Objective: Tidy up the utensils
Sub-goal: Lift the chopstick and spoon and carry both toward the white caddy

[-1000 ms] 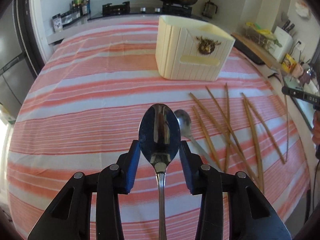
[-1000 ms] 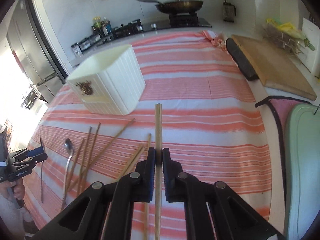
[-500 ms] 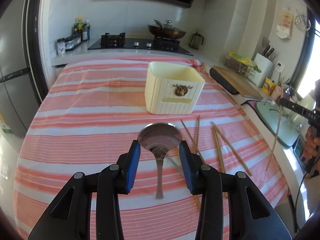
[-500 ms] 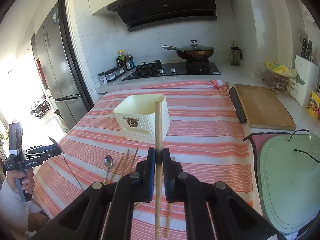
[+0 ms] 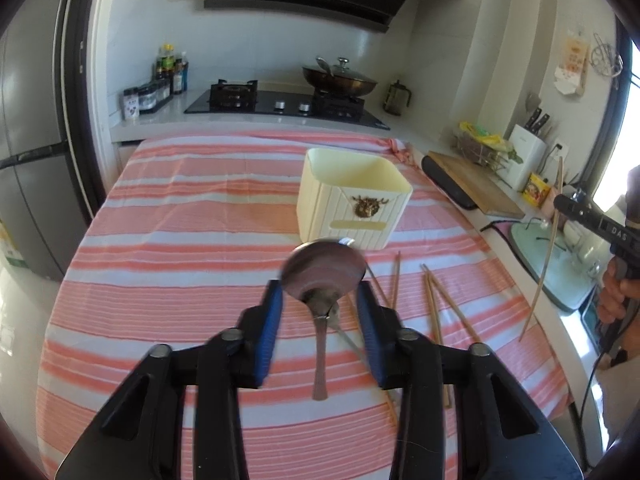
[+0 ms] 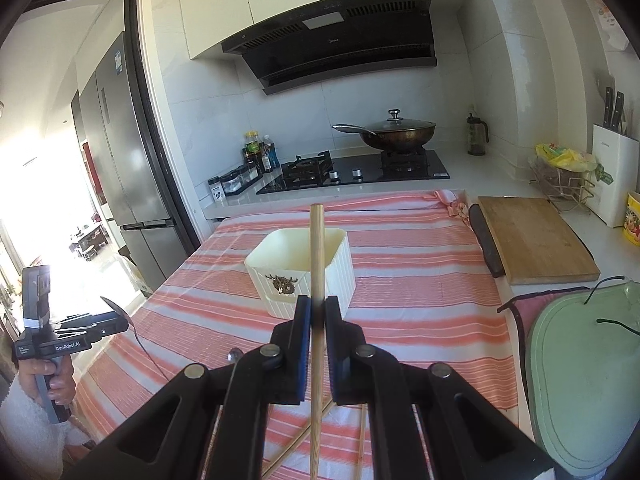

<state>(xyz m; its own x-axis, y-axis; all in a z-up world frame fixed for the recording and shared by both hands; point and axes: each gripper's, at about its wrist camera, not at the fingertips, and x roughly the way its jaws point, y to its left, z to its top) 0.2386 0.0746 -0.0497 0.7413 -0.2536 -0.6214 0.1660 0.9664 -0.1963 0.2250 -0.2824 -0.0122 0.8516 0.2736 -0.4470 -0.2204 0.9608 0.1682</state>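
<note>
My left gripper (image 5: 320,300) is shut on a metal spoon (image 5: 324,272), held above the striped tablecloth (image 5: 180,264), bowl end pointing at the cream utensil holder (image 5: 352,196). My right gripper (image 6: 317,312) is shut on a wooden chopstick (image 6: 316,256), held upright in front of the holder (image 6: 304,268). Several chopsticks (image 5: 434,304) and another spoon (image 5: 352,344) lie on the cloth to the right of the left gripper. The left gripper (image 6: 108,324) with its spoon shows at the left edge of the right wrist view; the right gripper (image 5: 560,200) shows at the right edge of the left wrist view.
A wooden cutting board (image 6: 532,240) and a green board (image 6: 580,380) lie right of the cloth. A stove with a wok (image 6: 396,136) and spice jars (image 5: 144,100) stand at the back. A fridge (image 6: 120,168) is at the left.
Both grippers have risen and pulled back from the table; the holder now looks smaller and farther. The spoon has tilted so its bowl looks foreshortened. Both grips are unchanged.
</note>
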